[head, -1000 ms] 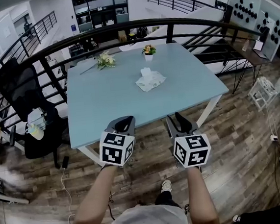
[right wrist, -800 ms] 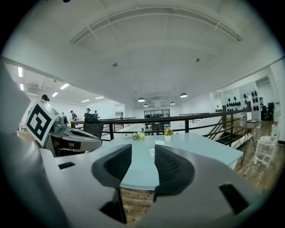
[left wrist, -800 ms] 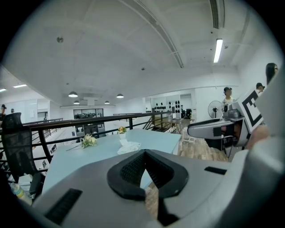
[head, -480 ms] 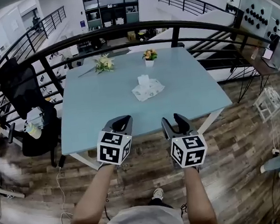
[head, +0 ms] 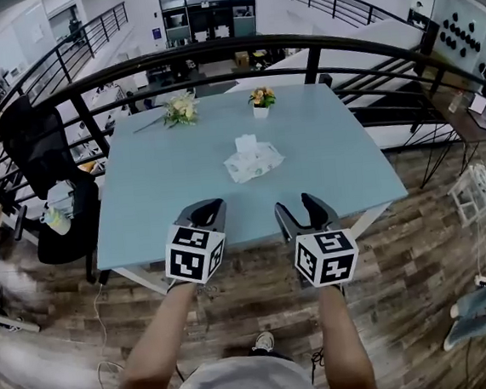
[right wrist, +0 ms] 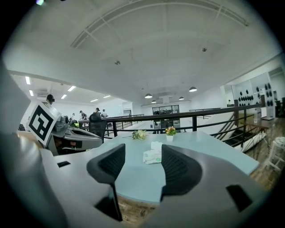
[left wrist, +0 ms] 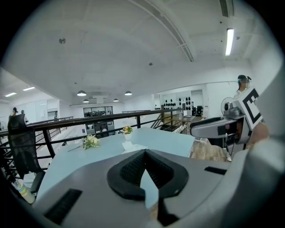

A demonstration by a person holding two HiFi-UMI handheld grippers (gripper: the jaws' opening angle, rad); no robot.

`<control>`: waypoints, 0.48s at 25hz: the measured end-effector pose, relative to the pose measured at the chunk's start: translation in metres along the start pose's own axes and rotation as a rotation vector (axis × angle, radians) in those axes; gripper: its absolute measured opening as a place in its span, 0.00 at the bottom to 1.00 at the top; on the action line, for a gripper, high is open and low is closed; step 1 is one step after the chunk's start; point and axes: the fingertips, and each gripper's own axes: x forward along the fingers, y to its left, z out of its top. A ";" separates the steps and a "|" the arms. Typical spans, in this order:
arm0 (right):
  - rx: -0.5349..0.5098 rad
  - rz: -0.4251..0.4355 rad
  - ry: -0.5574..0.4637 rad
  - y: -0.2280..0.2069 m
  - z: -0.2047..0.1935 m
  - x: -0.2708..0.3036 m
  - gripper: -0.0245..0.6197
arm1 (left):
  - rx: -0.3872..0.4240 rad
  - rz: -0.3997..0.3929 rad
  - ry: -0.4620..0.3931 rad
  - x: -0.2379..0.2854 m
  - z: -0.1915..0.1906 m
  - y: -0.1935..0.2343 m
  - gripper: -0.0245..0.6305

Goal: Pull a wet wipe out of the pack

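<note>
The right gripper [right wrist: 141, 165] has its black ribbed fingers [right wrist: 177, 170] spread wide with nothing between them, having just been opening. The left gripper [left wrist: 144, 152] has its fingers [left wrist: 129, 168] meeting at the tips, holding nothing. Both hover at the near edge of a pale blue bench [head: 181, 170]. The white wet wipe pack [head: 252, 159], one sheet poking up, lies mid-bench, well apart from them.
</note>
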 end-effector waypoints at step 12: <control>-0.004 0.068 0.019 -0.032 0.001 0.025 0.43 | -0.010 0.063 0.015 0.031 0.011 -0.003 0.03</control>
